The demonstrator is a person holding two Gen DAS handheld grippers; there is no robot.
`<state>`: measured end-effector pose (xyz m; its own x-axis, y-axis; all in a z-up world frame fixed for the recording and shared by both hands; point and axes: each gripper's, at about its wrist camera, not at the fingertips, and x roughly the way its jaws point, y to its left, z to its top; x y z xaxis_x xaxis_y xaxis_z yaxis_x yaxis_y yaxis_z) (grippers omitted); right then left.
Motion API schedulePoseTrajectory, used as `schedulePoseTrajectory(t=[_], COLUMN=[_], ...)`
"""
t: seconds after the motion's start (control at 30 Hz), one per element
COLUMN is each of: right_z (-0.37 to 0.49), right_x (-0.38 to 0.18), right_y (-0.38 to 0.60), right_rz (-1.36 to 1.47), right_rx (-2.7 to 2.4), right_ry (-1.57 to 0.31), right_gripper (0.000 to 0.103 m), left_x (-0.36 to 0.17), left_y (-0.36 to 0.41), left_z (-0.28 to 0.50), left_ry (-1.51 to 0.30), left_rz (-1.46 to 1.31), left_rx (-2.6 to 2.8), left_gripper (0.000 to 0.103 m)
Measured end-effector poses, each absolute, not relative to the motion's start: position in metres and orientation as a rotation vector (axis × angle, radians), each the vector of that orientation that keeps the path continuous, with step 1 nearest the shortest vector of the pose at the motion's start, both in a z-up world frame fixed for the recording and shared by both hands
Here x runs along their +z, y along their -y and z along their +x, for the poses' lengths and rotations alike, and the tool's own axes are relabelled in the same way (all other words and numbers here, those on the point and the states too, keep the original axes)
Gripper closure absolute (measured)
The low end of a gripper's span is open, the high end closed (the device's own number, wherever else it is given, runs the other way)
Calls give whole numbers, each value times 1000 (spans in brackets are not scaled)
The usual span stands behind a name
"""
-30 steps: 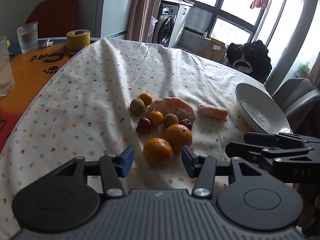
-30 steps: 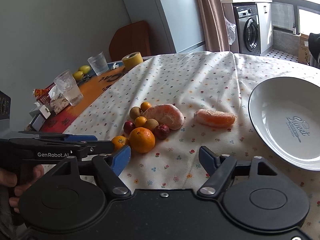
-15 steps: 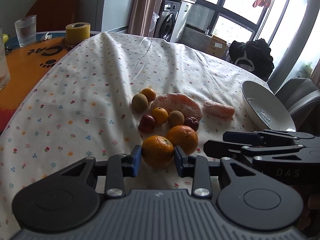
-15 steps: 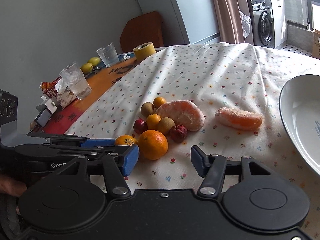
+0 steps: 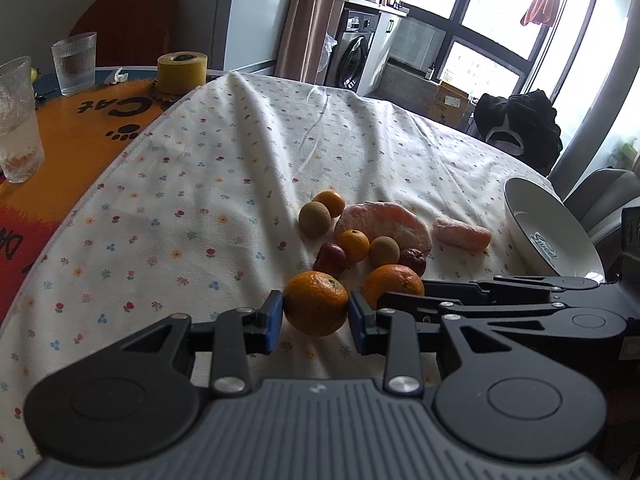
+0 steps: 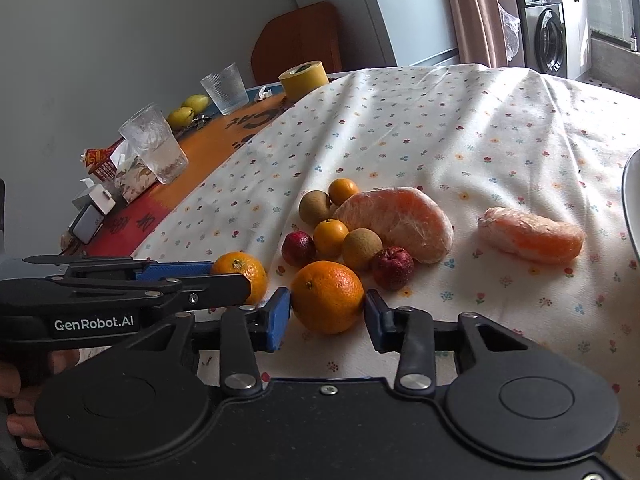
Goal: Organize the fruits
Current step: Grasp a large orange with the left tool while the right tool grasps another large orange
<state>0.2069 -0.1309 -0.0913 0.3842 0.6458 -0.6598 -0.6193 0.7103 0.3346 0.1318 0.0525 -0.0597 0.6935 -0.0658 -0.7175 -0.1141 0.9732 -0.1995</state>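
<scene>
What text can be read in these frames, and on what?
"GenRobot.AI": side of the left gripper.
"Sweet": inside the white bowl.
"Cat", seen upside down, with a paw print: orange mat.
Red characters on the mat's near part: not readable.
Red packet: print blurred.

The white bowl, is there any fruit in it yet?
No, the bowl shows only its bare white inside with printed lettering.

Two large oranges sat nearest: one orange [image 5: 316,304] was pinched between blue pads, the second orange [image 6: 327,297] flanked closely by another pair. Behind them clustered two small tangerines [image 6: 330,237], two brown kiwis [image 6: 362,248] and two dark red fruits [image 6: 298,249]. A peeled citrus half [image 6: 400,222] lay beside them, a smaller peeled piece [image 6: 532,234] apart.
</scene>
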Motion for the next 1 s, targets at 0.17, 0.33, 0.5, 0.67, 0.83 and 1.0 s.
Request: schedulePoseTrajectory(t=[0.17, 0.33, 0.5, 0.67, 0.83, 1.0], right_z=[204, 203, 202, 203, 204, 205], right_x=[-87, -80, -74, -68, -65, -62], right_y=[139, 157, 179, 202, 223, 242], right_rz=[47, 71, 88, 102, 118, 132], right_rx=[796, 763, 720, 670, 621, 577], right_ry=[-834, -811, -790, -765, -748, -735], right_gripper=[66, 66, 66, 66, 66, 66], left_x=[-56, -53, -51, -47, -43, -40], left_y=[-46, -34, -17, 1, 20, 37], left_z=[134, 139, 146, 156, 166, 175], left_ry=[-797, -791, -784, -772, -760, -753], left_rz=[-222, -207, -192, -168, -147, -126], left_rx=[18, -6, -41, -77, -117, -156], left_gripper=[70, 70, 70, 70, 70, 70])
